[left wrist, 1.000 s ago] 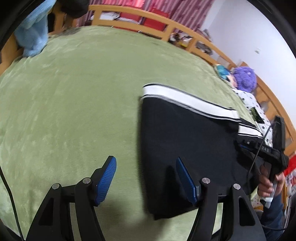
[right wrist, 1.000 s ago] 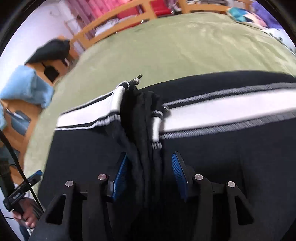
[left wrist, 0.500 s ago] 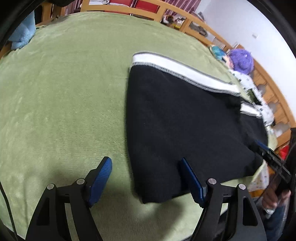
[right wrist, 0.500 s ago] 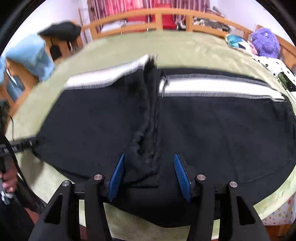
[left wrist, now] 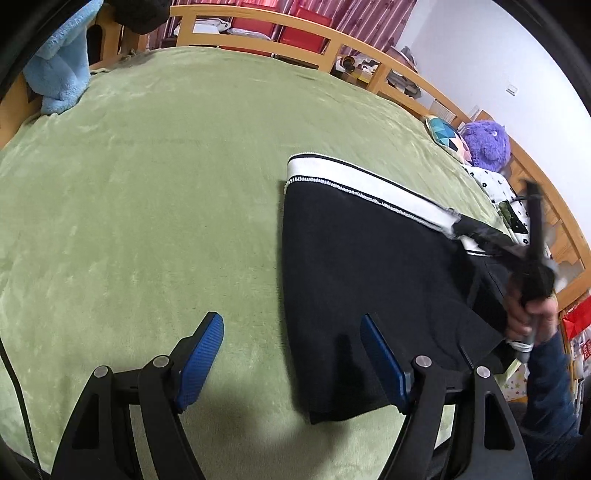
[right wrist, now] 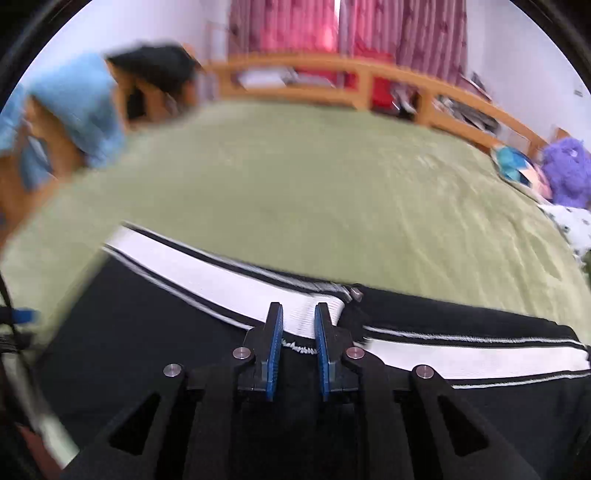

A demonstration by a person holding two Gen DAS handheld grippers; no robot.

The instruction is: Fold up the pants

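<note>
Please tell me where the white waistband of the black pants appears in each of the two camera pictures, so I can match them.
Left wrist view: the white waistband runs diagonally right of centre, along the top edge of the black pants.
Right wrist view: the band crosses the lower middle, just behind the right tongs.
Shared landmark: the purple plush toy, at the right in both.

A green plush blanket [left wrist: 155, 177] covered the bed, and a curved wooden rail [left wrist: 332, 44] ran along its far edge. A light blue towel [left wrist: 61, 79] hung at the left corner. A purple plush toy [left wrist: 485, 144] sat by the rail on the right, just beside a colourful patterned cushion [left wrist: 445, 134]. Pink striped curtains [right wrist: 332, 29] hung behind.
</note>
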